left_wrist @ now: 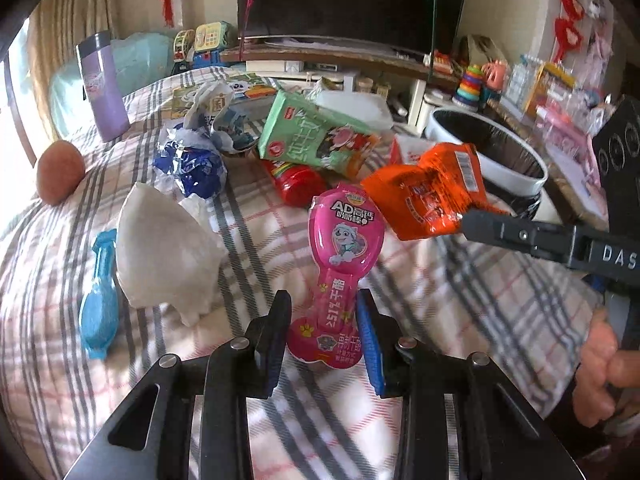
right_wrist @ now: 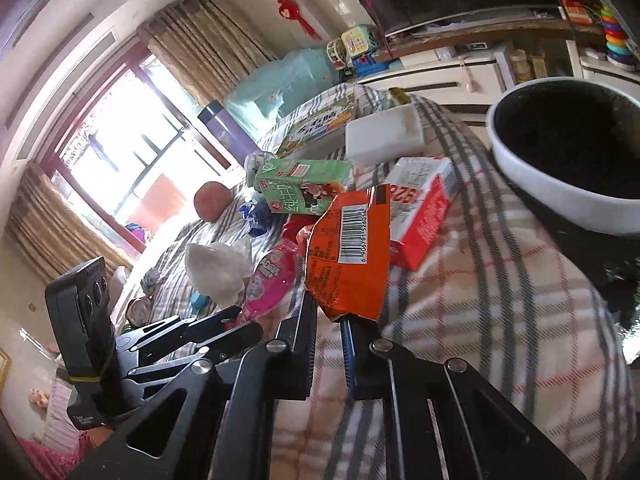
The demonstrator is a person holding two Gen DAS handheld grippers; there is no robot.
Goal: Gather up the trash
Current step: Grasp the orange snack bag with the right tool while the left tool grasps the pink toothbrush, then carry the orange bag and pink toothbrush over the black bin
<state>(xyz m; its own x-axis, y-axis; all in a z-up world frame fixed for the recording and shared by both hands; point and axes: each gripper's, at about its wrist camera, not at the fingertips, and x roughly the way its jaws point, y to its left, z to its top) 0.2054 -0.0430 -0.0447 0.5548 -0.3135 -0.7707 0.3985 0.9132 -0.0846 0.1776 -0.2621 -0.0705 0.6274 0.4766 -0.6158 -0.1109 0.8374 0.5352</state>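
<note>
My left gripper is shut on the wide lower end of a pink cheese-stick wrapper, which points away from it over the checked bedspread. In the right wrist view that gripper and the pink wrapper sit at the lower left. My right gripper is shut on the bottom edge of an orange snack packet and holds it upright above the bed. From the left wrist view the orange packet hangs at the right gripper's tip, just in front of a white bin with a black liner.
The bin's rim is at the bed's right edge. Loose on the bed lie a green milk carton, a red-and-white carton, a red bottle, a blue wrapper, crumpled white tissue and a blue plastic piece. A purple tumbler stands at the far left.
</note>
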